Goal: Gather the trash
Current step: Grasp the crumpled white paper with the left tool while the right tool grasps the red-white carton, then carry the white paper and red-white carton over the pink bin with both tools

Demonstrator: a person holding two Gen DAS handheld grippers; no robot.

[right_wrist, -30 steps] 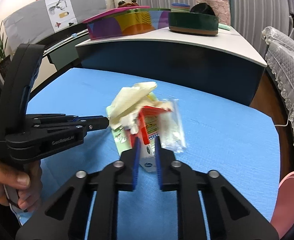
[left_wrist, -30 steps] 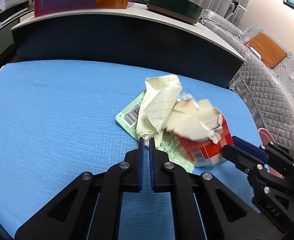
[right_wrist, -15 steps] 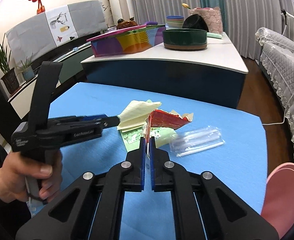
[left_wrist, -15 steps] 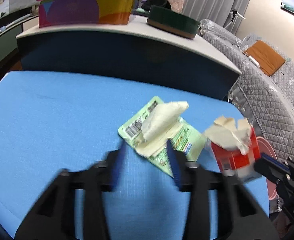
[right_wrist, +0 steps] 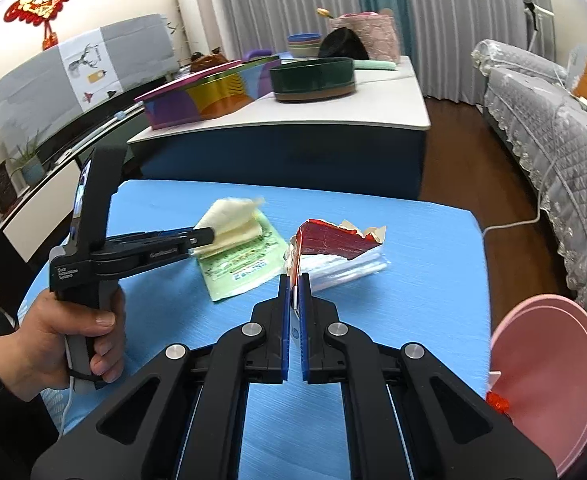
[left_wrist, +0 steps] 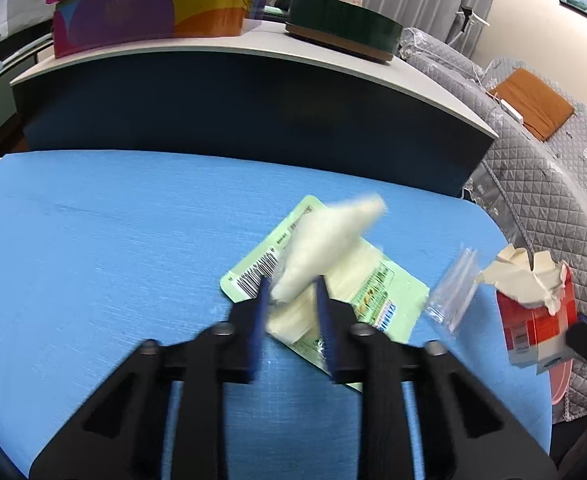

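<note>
The yellow paper (left_wrist: 329,240) sits crumpled on a green packet (left_wrist: 389,304) near the middle of the blue bench (left_wrist: 105,260). The left claw (left_wrist: 291,292) has just been closing, its jaws narrow around the paper's near end; whether the pads press it is blurred. A clear wrapper (left_wrist: 453,288) lies just right of the packet. The right claw (right_wrist: 293,284) is clamped on a torn red carton (right_wrist: 335,238), lifted beside the wrapper. A pink bin (right_wrist: 545,368) stands off the bench's right edge.

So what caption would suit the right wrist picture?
Right claw pinching a torn red carton while the left claw grabs crumpled yellow paper above the blue table.
</note>
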